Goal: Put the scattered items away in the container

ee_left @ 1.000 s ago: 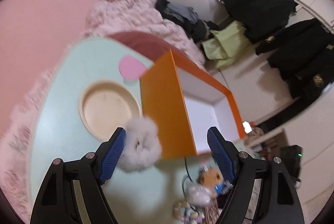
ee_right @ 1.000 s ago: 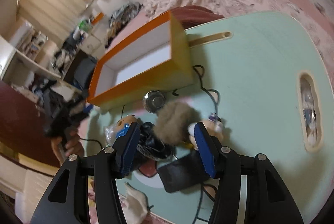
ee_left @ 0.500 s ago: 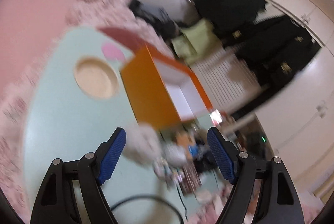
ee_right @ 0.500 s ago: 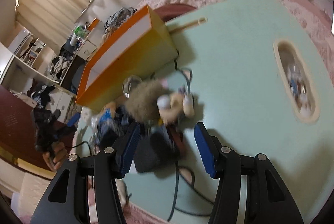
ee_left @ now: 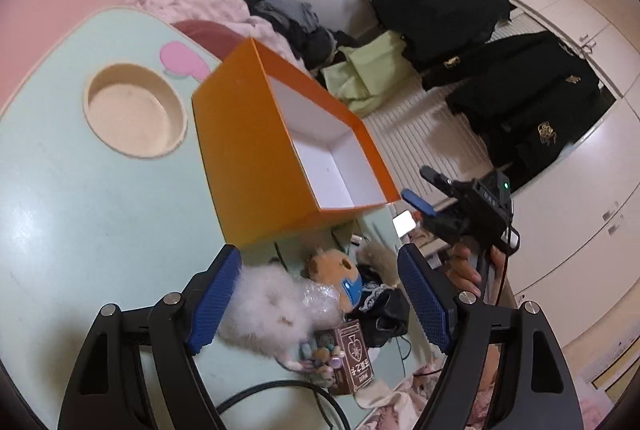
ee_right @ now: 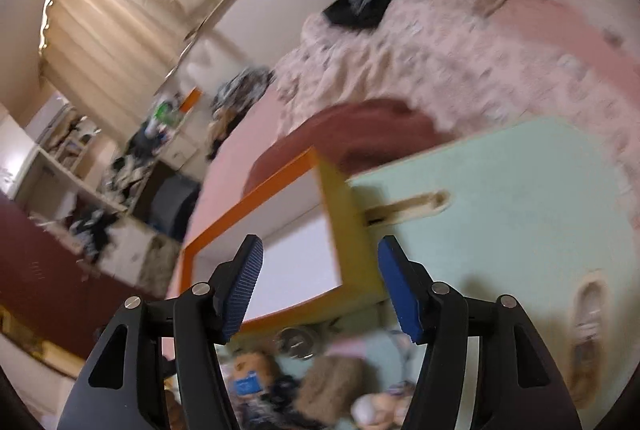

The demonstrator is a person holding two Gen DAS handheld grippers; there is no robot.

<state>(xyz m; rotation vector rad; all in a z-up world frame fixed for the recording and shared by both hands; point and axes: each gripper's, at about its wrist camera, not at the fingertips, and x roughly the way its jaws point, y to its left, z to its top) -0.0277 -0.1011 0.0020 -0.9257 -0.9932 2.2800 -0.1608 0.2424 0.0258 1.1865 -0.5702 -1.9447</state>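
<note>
**Orange box empty; clutter heaped at its near side**

Orange box (ee_left: pixel 256 149) stands open-topped on the mint-green table (ee_left: pixel 80 209), white interior bare. Near its front wall lie a white fluffy toy (ee_left: pixel 272 314), a brown plush with blue patch (ee_left: pixel 334 272) and a small brown card box (ee_left: pixel 354 360), touching one another. Left gripper (ee_left: pixel 320 300) hangs over this heap, jaws wide apart, holding nothing. Right gripper (ee_right: pixel 320 288) hovers above the box's near right corner, jaws spread, empty; that view is blurred.

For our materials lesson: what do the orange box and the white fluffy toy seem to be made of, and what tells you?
Orange box: probably stiff cardboard with a matte finish; thin flat walls, crisp folded edges, white inside.
White fluffy toy: seemingly synthetic plush or faux fur; long, soft, wispy fibres and a blurry outline.
</note>
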